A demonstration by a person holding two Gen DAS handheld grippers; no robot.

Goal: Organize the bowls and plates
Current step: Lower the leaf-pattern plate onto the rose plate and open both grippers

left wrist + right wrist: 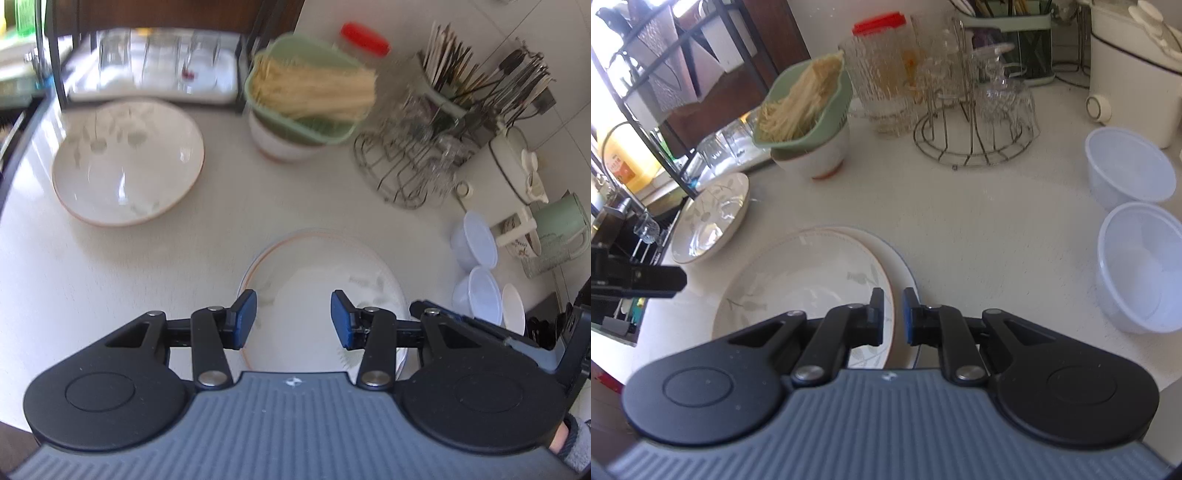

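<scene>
Two glossy round leaf-patterned plates [812, 280] lay stacked, the right hand-held gripper [893, 316] pinching the upper rim, the left hand-held gripper [293, 318] wide above them; only the right view showed translucent plastic bowls [1130, 166] clearly.

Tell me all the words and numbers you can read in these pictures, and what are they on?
None can be read.
Yellow container behind the rack: an orange label with small marks, too blurred to read.
Left tongs and right tongs: a tiny white emblem on each grey body, no letters.
Mug by the green cup: a flower picture, no words.
Plates: leaf patterns only.
</scene>
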